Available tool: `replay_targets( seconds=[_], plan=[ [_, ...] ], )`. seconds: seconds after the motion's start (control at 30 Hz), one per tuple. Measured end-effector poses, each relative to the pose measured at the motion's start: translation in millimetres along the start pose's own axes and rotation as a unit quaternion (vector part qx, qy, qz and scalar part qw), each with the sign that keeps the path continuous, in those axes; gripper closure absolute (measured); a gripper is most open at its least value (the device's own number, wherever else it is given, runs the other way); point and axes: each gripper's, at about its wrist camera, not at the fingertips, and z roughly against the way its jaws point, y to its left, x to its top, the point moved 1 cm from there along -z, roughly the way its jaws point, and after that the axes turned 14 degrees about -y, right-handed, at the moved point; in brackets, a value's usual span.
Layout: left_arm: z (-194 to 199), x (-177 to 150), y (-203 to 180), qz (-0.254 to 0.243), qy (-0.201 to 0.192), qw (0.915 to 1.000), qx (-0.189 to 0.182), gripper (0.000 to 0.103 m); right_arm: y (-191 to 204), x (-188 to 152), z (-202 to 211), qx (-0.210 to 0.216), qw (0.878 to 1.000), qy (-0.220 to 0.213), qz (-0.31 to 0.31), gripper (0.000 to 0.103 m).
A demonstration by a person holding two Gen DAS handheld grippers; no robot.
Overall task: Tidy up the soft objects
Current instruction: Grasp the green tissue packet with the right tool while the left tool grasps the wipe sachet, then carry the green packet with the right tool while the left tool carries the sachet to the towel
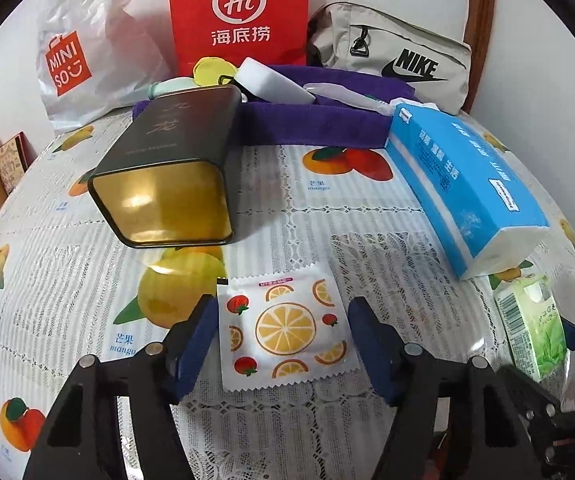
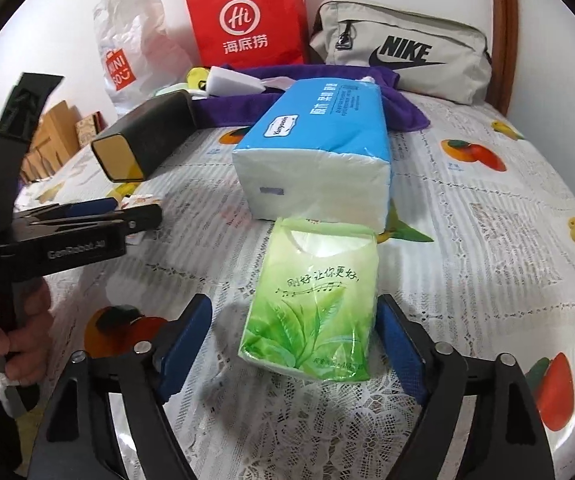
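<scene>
While one sachet [image 1: 285, 330] lies flat, two tissue packs [image 2: 314, 322], one tin [image 1: 167, 168]

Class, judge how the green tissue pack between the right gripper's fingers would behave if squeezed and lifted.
The green tissue pack probably squashes: it is soft tissue in thin film. The glossy wrap may slip on the pads. It looks light, lying flat, unlikely to roll.

Green leaf-print tissue pack [image 2: 311, 312], citrus-patterned white sachet [image 1: 285, 328], blue-and-white tissue brick [image 2: 315, 148] (fruit-printed tablecloth [image 2: 487, 240]).
</scene>
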Motion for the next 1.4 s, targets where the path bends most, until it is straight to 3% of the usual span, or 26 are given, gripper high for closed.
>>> replay_targets(
  seconds=[0.13,0.2,0.27,0.47,0.83,1.4],
  plan=[
    [2.9,-0.1,-1.7,-0.003,-0.006,0.9999,-0.008,0.061,1.5,1.2,-1.4,-0.028,1.0,0.0,0.012,0.039],
    [4.0,-0.9,-3.7,-0.009,-0.008,0.9999,-0.009,0.063,-2.3,3.2,-1.2,-0.036,0.999,-0.001,0.005,0.048],
    [5.3,-0.5,-4.9,-0.011,-0.01,0.9997,-0.018,0.071,-6.2,4.9,-1.0,-0.032,0.999,0.001,-0.006,0.048],
    [10.2,1.2,-5.0,-0.017,-0.011,0.9993,-0.032,0.082,-4.4,5.0,1.9,-0.028,1.0,0.006,-0.005,0.049],
    [35.9,2.6,0.7,0.003,0.002,0.999,-0.044,0.088,-0.8,17.2,22.9,0.0,1.0,0.007,-0.027,0.049],
    [79.3,43.0,11.5,0.026,-0.031,0.9974,-0.059,0.092,15.3,71.0,58.1,0.01,1.0,-0.026,-0.002,0.049]
  ],
)
